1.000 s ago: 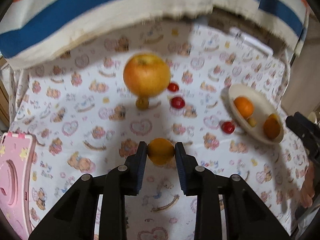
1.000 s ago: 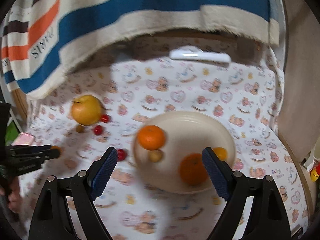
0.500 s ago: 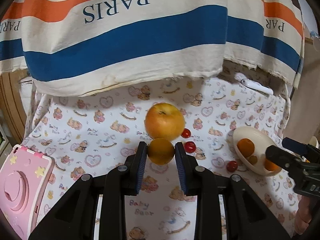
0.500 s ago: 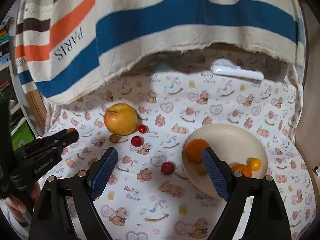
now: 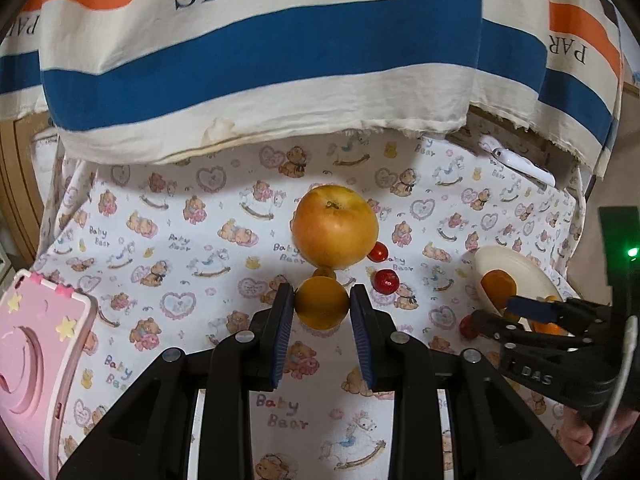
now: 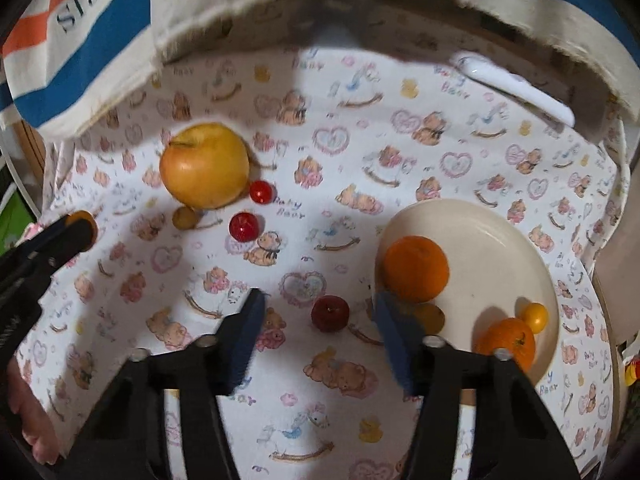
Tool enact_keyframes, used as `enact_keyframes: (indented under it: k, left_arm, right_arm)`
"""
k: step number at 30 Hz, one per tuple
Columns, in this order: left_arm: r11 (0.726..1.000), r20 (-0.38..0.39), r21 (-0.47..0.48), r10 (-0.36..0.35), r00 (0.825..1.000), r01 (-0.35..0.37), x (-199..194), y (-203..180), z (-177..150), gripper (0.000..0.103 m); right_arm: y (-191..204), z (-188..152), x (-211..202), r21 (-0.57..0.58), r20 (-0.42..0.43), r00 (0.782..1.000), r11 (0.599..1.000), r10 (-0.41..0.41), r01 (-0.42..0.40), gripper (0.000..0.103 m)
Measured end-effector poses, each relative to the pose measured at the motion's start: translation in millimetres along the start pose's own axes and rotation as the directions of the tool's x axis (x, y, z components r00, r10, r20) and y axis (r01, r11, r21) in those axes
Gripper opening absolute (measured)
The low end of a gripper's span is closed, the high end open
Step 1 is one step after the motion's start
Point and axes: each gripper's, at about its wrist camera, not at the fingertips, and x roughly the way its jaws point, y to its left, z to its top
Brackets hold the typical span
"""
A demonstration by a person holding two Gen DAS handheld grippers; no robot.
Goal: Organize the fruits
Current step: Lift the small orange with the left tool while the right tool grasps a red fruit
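Observation:
My left gripper [image 5: 322, 302] is shut on a small yellow-orange fruit [image 5: 322, 310], held above the bear-print cloth in front of a large apple [image 5: 334, 226]. In the right wrist view my right gripper [image 6: 320, 304] hangs low over the cloth with its jaws closing. A dark red tomato [image 6: 330, 313] lies between its pads, untouched. Just right of it stands a cream plate [image 6: 480, 220] holding an orange [image 6: 416, 268], a second orange [image 6: 508, 344] and a small yellow fruit [image 6: 536, 317]. Two more red tomatoes [image 6: 244, 227] lie beside the apple [image 6: 204, 164].
A striped cloth [image 5: 260, 52] printed PARIS hangs over the back of the table. A white oblong object [image 6: 516, 88] lies at the back right. A pink toy [image 5: 40, 344] sits at the left edge. A small brown fruit [image 6: 184, 217] rests under the apple.
My right gripper came down and left from over the plate to the dark red tomato, and its jaws narrowed. My left gripper kept its fruit and tilted upward.

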Motion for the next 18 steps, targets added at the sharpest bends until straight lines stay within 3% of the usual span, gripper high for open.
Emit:
enact_keyframes:
  k: [9, 18]
  left_arm:
    - [1.0, -0.005, -0.018, -0.021, 1.0, 0.021, 1, 2, 1, 0.028]
    - [1.0, 0.007, -0.028, -0.006, 1.0, 0.006, -2, 4, 3, 0.028]
  right_arm:
    - [5, 1, 16, 0.008, -0.032, 0.999, 1.0, -0.022, 0.023, 0.036]
    - [9, 0, 29, -0.015, -0.084, 0.993, 0.997, -0.083, 0.082, 0.032]
